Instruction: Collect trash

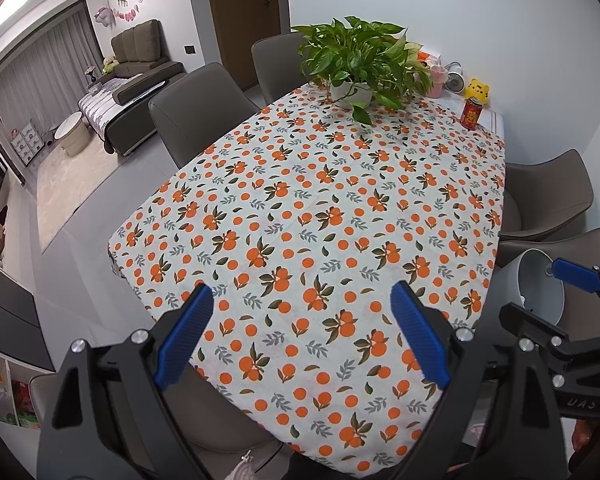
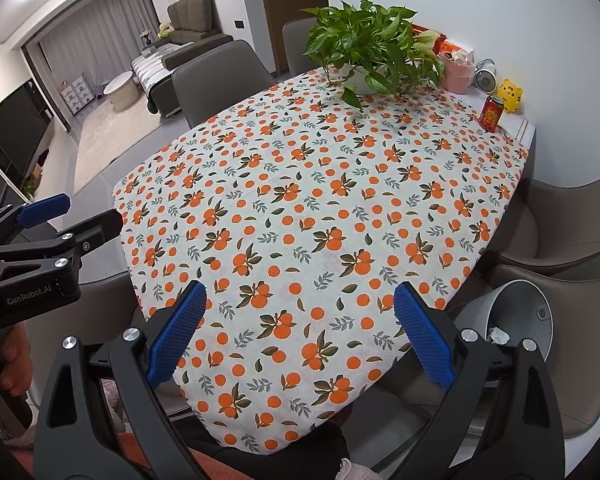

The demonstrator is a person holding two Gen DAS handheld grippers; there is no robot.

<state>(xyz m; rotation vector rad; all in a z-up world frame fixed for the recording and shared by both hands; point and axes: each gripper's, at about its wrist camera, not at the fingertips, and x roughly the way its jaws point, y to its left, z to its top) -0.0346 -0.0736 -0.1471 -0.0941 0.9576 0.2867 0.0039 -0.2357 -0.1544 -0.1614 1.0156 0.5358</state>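
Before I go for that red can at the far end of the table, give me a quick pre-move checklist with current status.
1. Left gripper open and empty: ok, jaws spread wide, nothing between them.
2. Right gripper open and empty: ok, jaws wide apart over the tablecloth.
3. Red can upright and reachable: ok for upright; it stands near the far right corner, apart from the yellow tiger figure. Reach across the table: cannot tell.
4. Path to the can: ok, only bare cloth between; the potted plant sits to its left.
5. White trash bin ready: ok, mouth open beside the table's right edge, crumpled paper already inside.
6. Can empty: cannot tell.
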